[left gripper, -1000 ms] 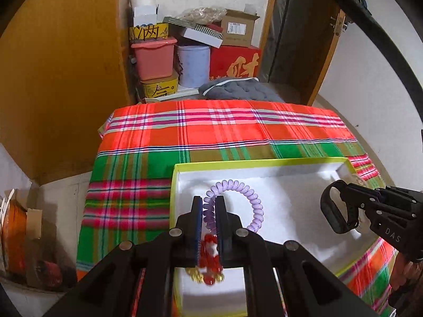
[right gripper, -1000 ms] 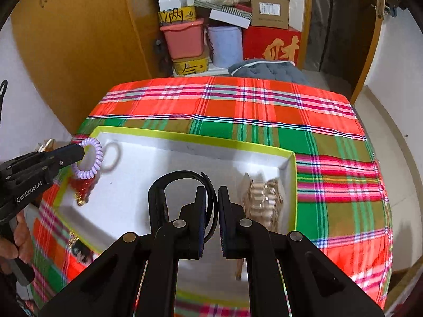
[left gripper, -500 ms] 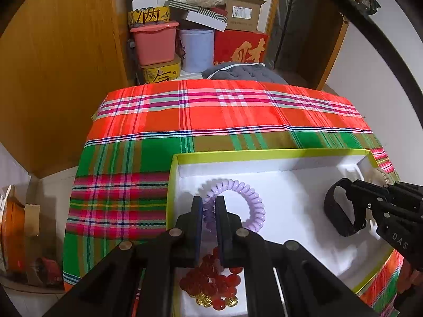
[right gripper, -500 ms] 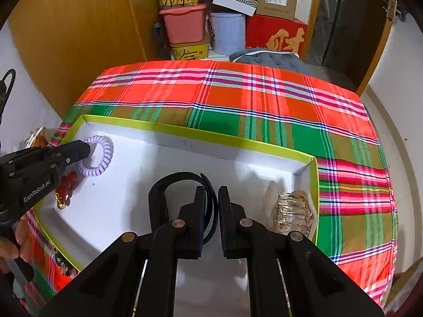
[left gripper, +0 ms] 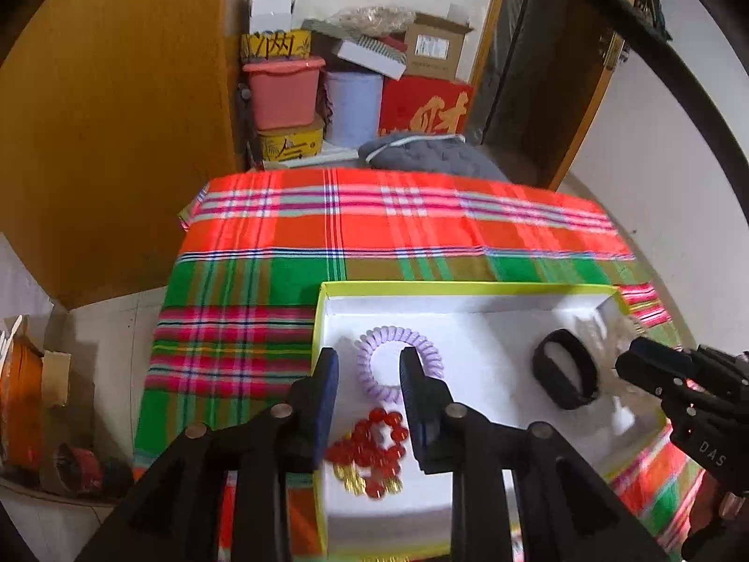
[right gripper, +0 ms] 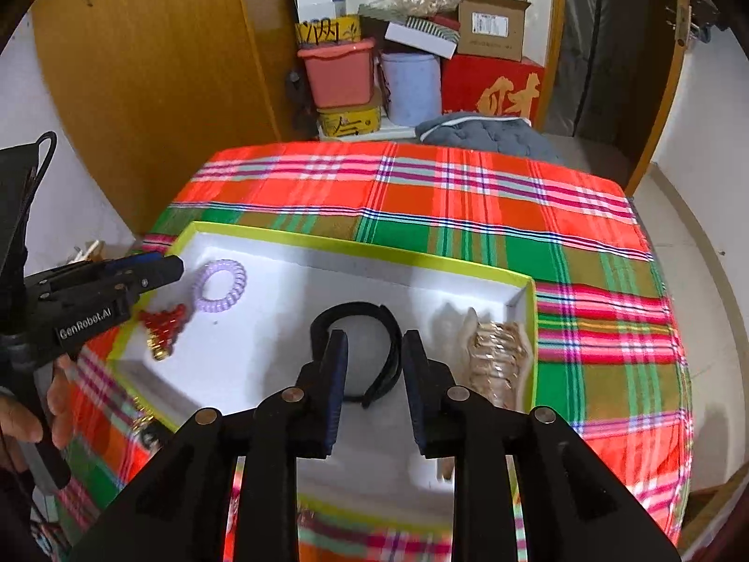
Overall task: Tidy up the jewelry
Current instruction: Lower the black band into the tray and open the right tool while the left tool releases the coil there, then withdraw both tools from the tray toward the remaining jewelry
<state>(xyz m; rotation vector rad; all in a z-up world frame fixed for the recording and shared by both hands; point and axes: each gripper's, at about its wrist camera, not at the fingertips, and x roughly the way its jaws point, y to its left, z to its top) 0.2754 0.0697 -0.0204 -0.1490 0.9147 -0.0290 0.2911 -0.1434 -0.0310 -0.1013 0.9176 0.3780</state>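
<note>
A white box with a yellow-green rim (left gripper: 421, 286) (right gripper: 327, 246) sits on the plaid cloth. In it lie a purple spiral hair tie (left gripper: 398, 360) (right gripper: 219, 285), a red bead bracelet with gold beads (left gripper: 370, 454) (right gripper: 164, 325), a black band (left gripper: 566, 374) (right gripper: 365, 351) and a gold-clear hair clip (right gripper: 496, 356). My left gripper (left gripper: 367, 374) is open just above the purple tie, holding nothing. My right gripper (right gripper: 374, 360) is open over the black band, holding nothing.
The plaid cloth (left gripper: 374, 229) covers the table. Behind it stand stacked boxes, a pink bin (left gripper: 283, 93), a blue bucket (right gripper: 412, 89) and a grey cushion (right gripper: 487, 131). A wooden cabinet (left gripper: 117, 117) is at left, a door at right.
Both grippers have opened. The left let go of the purple hair tie and the right let go of the black band; both now lie in the box.
</note>
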